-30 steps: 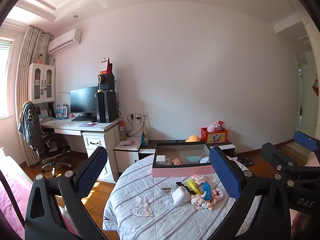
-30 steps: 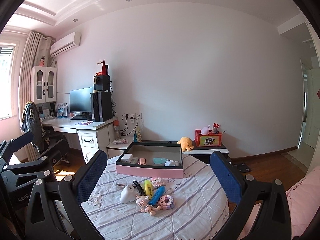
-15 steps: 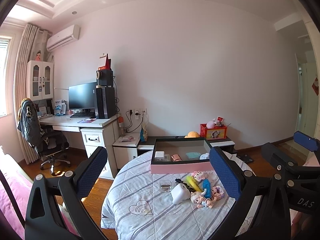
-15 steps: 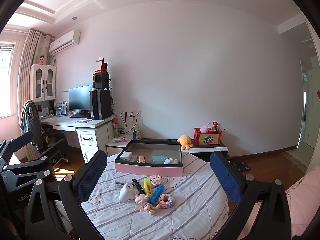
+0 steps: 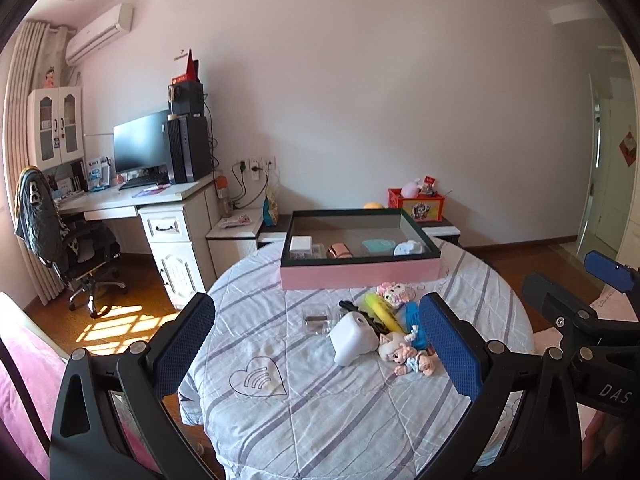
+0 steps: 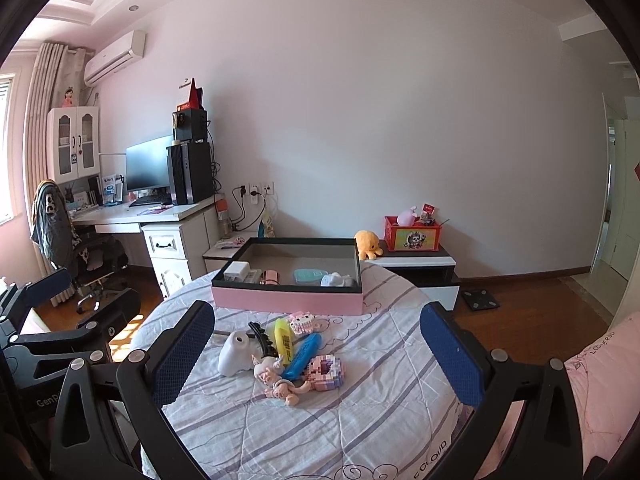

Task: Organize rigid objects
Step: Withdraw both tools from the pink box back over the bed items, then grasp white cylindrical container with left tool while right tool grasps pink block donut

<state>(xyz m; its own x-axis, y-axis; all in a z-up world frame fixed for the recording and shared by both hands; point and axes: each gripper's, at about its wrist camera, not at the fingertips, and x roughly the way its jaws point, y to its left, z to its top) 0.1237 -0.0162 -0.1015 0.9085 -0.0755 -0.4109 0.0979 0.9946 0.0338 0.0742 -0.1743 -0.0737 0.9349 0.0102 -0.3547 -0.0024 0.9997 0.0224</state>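
A round table (image 6: pixel 360 420) under a striped grey-and-white cloth carries a shallow pink tray (image 6: pixel 287 300) with a dark rim at its far side. The job looks partly done. Inside the tray, along its near wall, lie a white block (image 6: pixel 236 270), a small pink item (image 6: pixel 271 276), a teal case (image 6: pixel 308 276) and a pale blue-white piece (image 6: pixel 334 280).

Still loose on the cloth, just in front of the tray, is a pile: a white gadget (image 6: pixel 232 354), a black hair clip (image 6: pixel 260 340), a yellow marker (image 6: pixel 283 334), a blue tube (image 6: pixel 304 356), two pixel-block figures (image 6: pixel 326 370) and a small doll (image 6: pixel 276 380). A clear little case (image 5: pixel 316 320) sits just left of the pile.

The left gripper (image 5: pixel 316 352) and right gripper (image 6: pixel 316 354) hover short of the pile, fingers spread wide and empty.

Nothing blocks the tray, but the pile is tangled and overlapping. Behind the tray stand a desk (image 6: pixel 140 216) and a low cabinet (image 6: pixel 416 264).
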